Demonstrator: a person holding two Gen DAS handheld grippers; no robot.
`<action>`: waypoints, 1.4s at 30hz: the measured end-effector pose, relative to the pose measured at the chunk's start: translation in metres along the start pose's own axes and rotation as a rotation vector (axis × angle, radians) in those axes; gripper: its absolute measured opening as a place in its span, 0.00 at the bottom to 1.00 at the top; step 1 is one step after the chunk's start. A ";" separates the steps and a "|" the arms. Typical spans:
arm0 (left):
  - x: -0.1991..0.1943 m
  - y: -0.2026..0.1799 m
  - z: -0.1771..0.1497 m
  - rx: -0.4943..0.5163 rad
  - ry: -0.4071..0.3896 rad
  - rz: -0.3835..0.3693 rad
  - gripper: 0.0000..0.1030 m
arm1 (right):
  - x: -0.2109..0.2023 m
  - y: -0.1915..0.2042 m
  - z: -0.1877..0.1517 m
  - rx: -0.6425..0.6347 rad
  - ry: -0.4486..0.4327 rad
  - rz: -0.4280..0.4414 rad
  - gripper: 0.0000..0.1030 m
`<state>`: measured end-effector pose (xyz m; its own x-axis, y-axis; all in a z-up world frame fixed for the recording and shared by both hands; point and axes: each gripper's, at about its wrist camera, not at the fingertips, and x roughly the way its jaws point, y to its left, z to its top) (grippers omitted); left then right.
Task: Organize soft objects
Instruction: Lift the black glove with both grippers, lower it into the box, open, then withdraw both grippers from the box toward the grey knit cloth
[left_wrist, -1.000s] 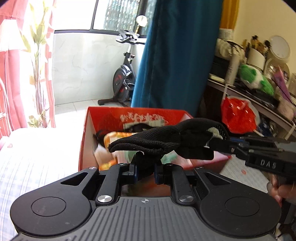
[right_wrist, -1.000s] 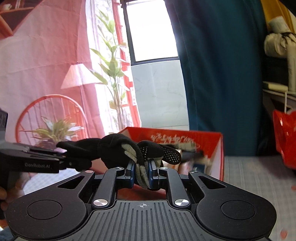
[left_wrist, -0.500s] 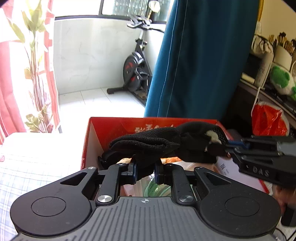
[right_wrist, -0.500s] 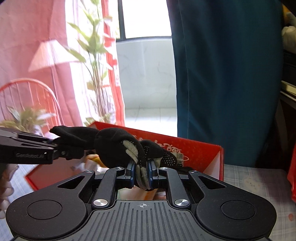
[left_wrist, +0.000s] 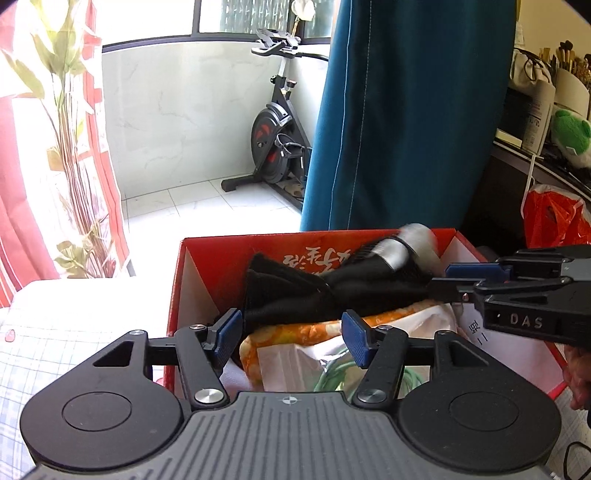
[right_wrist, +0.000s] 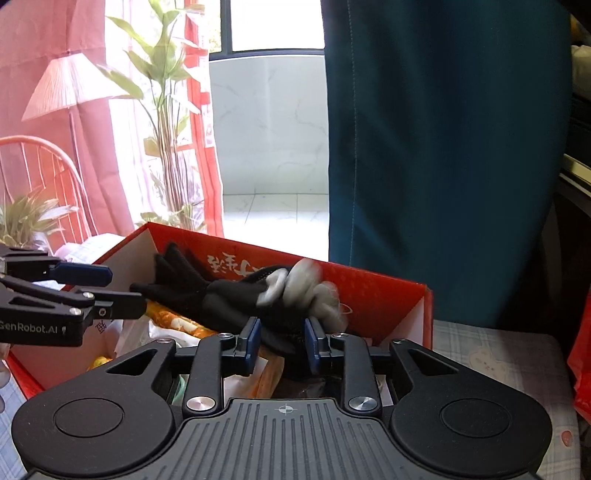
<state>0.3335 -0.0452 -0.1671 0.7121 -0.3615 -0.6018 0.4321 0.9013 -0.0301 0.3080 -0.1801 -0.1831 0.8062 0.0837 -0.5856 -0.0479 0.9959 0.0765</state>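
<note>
Checked bedspread (left_wrist: 74, 343) (red box (left_wrist: 177, 295) atop)

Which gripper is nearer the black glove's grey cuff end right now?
Right. The right gripper has its jaws, just opening, around the black glove next to the grey cuff. The left gripper, jaws just opened wide, sits at the finger end, apart from it.

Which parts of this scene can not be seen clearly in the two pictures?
- Grey end of the black gloves: motion blurred in both views, so its shape is unclear.
- Bottom of the red box: covered by the orange cloth, the gloves and each camera's own tool.
- Person's hand: cut off by the right edge of the left view.
- Shelf items behind the green toy: too small and warped in the left view.
</note>
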 end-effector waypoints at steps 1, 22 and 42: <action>-0.001 0.000 0.000 0.001 0.001 0.001 0.61 | -0.002 0.000 -0.001 0.000 -0.002 0.003 0.23; -0.099 -0.003 -0.054 0.053 -0.065 0.010 0.74 | -0.111 0.017 -0.048 -0.056 -0.093 0.071 0.36; -0.057 0.025 -0.139 -0.090 0.109 0.039 0.76 | -0.096 0.014 -0.159 0.115 0.039 0.028 0.64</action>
<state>0.2269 0.0305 -0.2445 0.6606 -0.3023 -0.6872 0.3503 0.9337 -0.0740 0.1362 -0.1689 -0.2541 0.7819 0.1150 -0.6127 -0.0003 0.9829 0.1841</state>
